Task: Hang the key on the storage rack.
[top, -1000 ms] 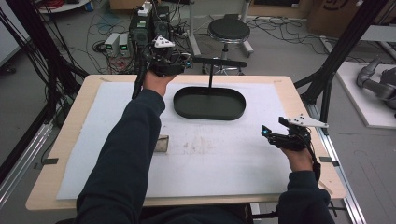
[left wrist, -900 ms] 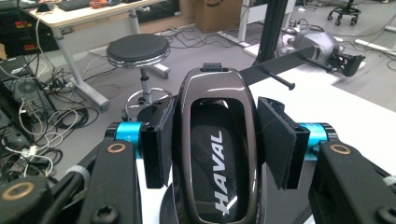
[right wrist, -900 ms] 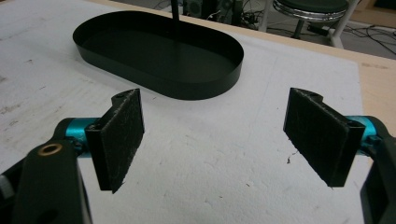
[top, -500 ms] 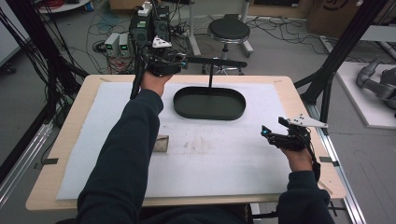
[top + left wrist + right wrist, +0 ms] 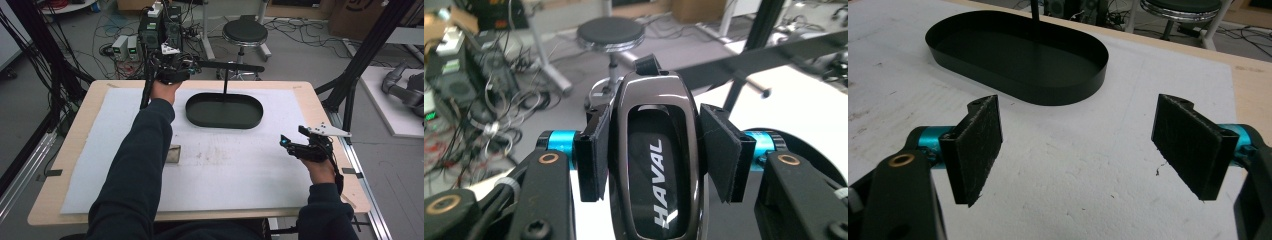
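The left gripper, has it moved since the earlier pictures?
Hardly. In the high view the left gripper is in nearly the same place beyond the far left end of the black tray, shut on a car key.

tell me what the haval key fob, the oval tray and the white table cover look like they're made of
Key fob: glossy dark plastic, probably, with sharp reflections along its rim. Oval tray: thin matte black sheet metal by the look, with crisp upright walls. Table cover: white foam board, seemingly, given its pitted, scuffed surface.
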`<act>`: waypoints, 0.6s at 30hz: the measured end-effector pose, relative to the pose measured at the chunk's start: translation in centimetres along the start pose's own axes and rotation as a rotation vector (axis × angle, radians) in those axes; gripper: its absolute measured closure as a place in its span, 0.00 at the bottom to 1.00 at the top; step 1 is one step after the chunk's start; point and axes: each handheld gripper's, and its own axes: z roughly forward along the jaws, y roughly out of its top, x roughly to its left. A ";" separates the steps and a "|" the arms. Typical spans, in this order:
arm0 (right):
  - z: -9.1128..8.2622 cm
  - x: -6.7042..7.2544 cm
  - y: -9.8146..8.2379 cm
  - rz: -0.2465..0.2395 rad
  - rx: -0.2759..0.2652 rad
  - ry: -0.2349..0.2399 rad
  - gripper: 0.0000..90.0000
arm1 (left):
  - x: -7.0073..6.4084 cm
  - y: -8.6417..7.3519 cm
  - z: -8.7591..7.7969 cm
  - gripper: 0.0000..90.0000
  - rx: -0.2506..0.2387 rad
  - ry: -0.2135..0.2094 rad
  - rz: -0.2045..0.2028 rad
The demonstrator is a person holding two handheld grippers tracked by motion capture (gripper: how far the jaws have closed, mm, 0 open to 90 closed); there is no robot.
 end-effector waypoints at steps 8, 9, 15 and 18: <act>0.2 0.2 -0.1 -0.013 0.014 0.003 0.23 | 0.6 -3.4 1.2 0.54 0.073 0.015 -0.019; 0.2 0.2 -0.1 -0.014 0.015 0.005 0.23 | 0.6 -3.4 1.2 0.54 0.073 0.015 -0.019; 0.3 0.3 -0.2 -0.019 0.018 0.006 0.23 | -0.1 -4.8 2.3 0.54 0.113 0.008 -0.001; 0.3 0.2 -0.2 -0.023 0.016 0.006 0.23 | -0.3 -5.0 2.6 0.54 0.121 0.009 0.004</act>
